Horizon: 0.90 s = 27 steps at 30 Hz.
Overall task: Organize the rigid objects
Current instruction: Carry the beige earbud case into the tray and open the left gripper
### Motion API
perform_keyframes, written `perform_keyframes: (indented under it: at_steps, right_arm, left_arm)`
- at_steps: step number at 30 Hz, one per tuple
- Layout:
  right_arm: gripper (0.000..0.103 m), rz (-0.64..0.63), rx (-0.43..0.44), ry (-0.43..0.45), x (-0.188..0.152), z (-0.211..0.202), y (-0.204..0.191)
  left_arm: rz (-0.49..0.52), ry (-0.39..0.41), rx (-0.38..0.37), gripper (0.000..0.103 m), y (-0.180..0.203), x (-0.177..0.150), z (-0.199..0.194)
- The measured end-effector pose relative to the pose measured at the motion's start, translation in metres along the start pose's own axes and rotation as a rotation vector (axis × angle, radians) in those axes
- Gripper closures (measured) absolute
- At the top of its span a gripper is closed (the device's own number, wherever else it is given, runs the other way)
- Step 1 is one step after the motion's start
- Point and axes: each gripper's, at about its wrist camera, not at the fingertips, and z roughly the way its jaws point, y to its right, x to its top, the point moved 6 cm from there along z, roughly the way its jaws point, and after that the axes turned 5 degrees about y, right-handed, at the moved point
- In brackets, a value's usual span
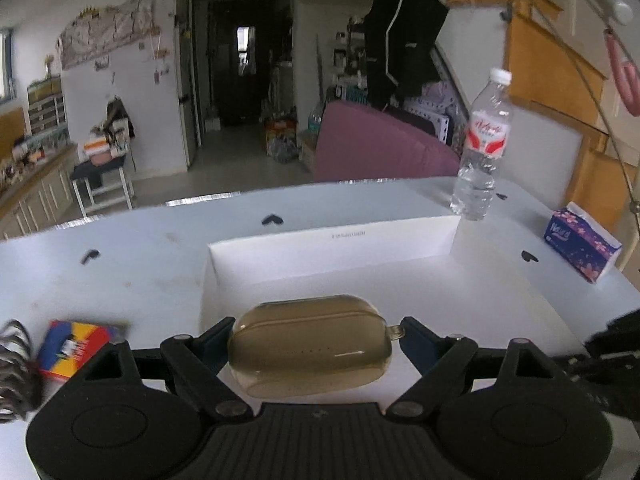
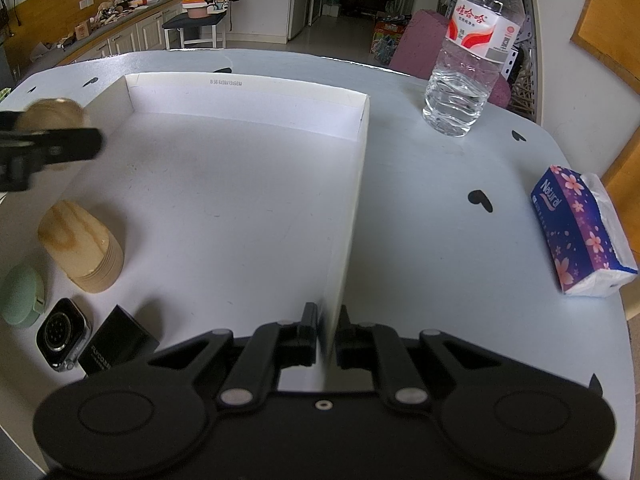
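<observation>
My left gripper (image 1: 314, 340) is shut on a brownish translucent earbud case (image 1: 308, 344) and holds it above the near-left part of the shallow white box (image 1: 332, 246). In the right wrist view the left gripper (image 2: 52, 144) shows blurred at the box's left wall with the case (image 2: 50, 114) in it. My right gripper (image 2: 324, 334) is shut on the box's right wall (image 2: 352, 200) at its near end. Inside the box lie a wooden cup (image 2: 82, 246), a green round case (image 2: 22, 294), a smartwatch (image 2: 60, 336) and a black box (image 2: 116, 340).
A water bottle (image 2: 472, 48) stands beyond the box's far right corner. A tissue pack (image 2: 580, 232) lies at the table's right edge. A colourful card box (image 1: 74, 346) and a dark coiled object (image 1: 16, 364) lie left of the box.
</observation>
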Motion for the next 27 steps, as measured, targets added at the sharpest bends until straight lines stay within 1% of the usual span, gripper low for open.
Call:
perform_keyframes:
  at_steps: [4,7,9,14,23,27]
  right_arm:
    - [0.093,-0.008,-0.003,0.000,0.000,0.000,-0.001]
    - [0.092,-0.008,-0.002,0.000,0.000,0.000,-0.001]
    - [0.092,-0.010,-0.003,0.000,-0.001,0.001,-0.001]
    - [0.092,-0.011,-0.003,0.000,-0.001,0.001,-0.002]
    - [0.092,-0.010,-0.003,0.000,-0.001,0.001,-0.002]
    - [0.092,-0.010,-0.003,0.000,-0.001,0.001,-0.002]
  left_arm:
    - [-0.013,-0.034,0.013,0.016,-0.002,-0.007,0.020]
    - [-0.038,-0.089,-0.001,0.016,-0.006,-0.014,0.030]
    - [-0.046,-0.108,-0.010,0.016,-0.008,-0.016,0.032]
    - [-0.042,-0.113,-0.011,0.016,-0.008,-0.019,0.032]
    - [-0.002,-0.127,0.023,0.016,-0.002,-0.019,0.040]
    - [-0.002,-0.126,0.020,0.016,-0.002,-0.019,0.040]
